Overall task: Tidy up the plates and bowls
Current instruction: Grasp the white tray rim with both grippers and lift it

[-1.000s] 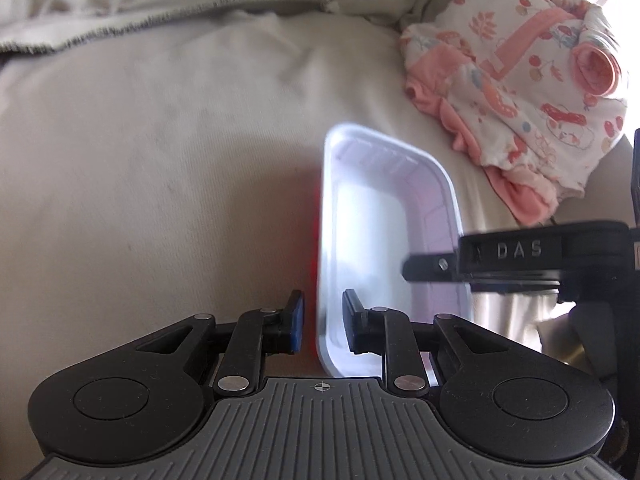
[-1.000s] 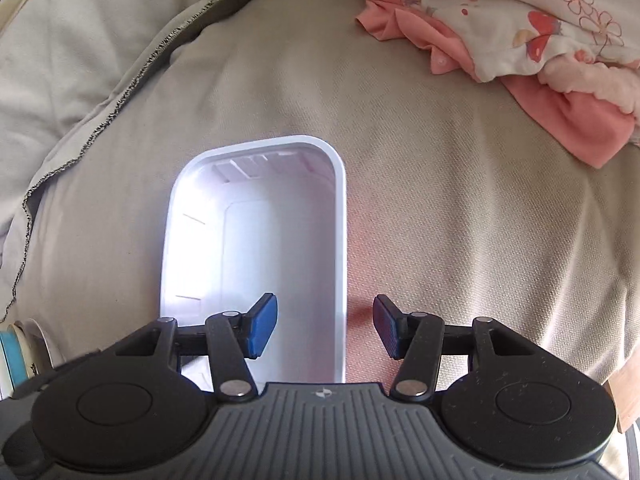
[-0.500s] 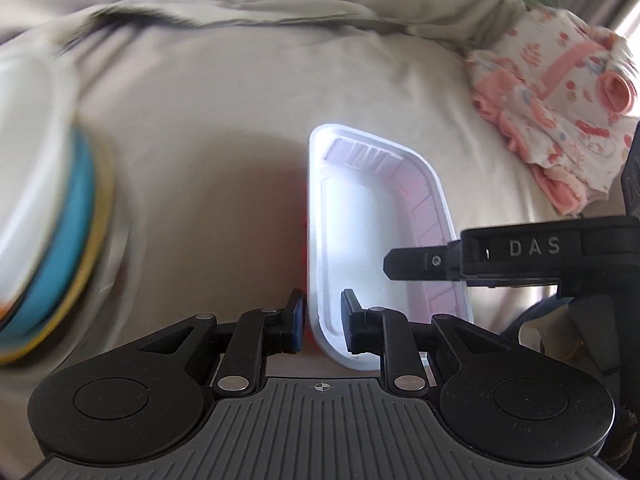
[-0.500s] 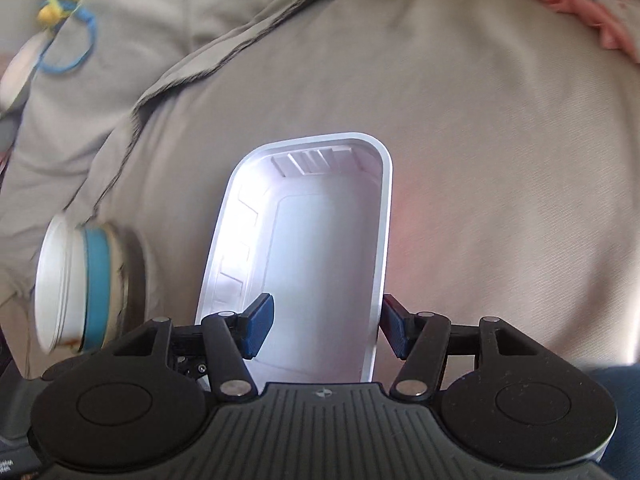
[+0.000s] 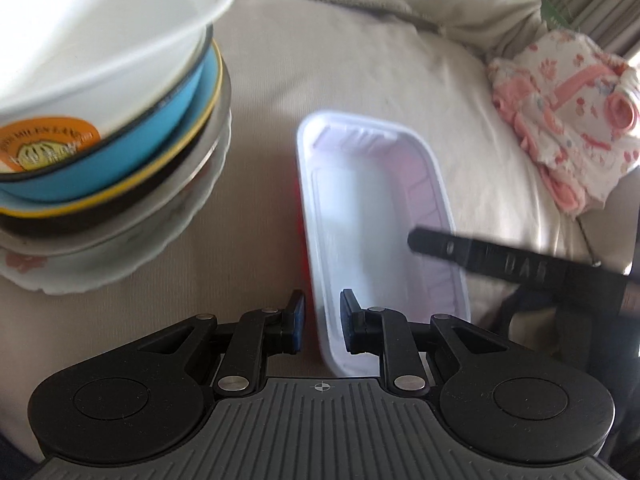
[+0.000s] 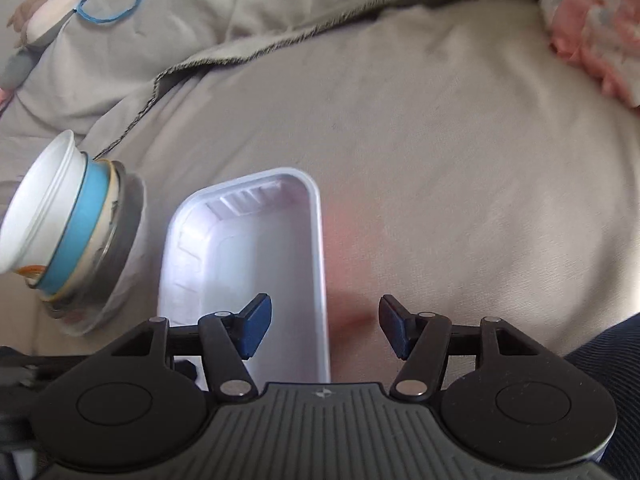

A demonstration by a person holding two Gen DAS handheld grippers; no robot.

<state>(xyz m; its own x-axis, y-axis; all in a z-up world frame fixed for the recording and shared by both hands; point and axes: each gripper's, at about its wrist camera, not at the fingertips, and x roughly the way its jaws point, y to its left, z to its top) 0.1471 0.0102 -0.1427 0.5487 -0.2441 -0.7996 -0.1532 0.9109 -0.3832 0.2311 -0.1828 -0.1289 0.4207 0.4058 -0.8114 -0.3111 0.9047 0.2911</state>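
A white rectangular plastic tray [image 5: 372, 216] hangs just above a beige cushion. My left gripper [image 5: 322, 320] is shut on its left wall near the close corner. My right gripper [image 6: 325, 330] straddles the tray's [image 6: 248, 264] right wall, one pad inside and one outside, both clear of the wall; its jaws have been widening. One of its black fingers [image 5: 480, 256] shows over the tray in the left wrist view. A tilted stack of dishes [image 5: 104, 112] stands to the left: a white bowl with an orange label on top, then blue and yellow-rimmed bowls, on a steel plate and a white plate.
The beige cushion [image 6: 440, 160] lies under everything, with a rumpled grey cover [image 6: 240, 12] behind. A folded pink patterned cloth [image 5: 560, 120] lies at the right. A toy with a blue ring [image 6: 108, 4] rests at the far left. A dark-clothed leg [image 6: 608, 356] shows at the lower right.
Both grippers and the tray have moved left across the cushion, and the dish stack has come into view beside the tray. The right jaws have spread wider.
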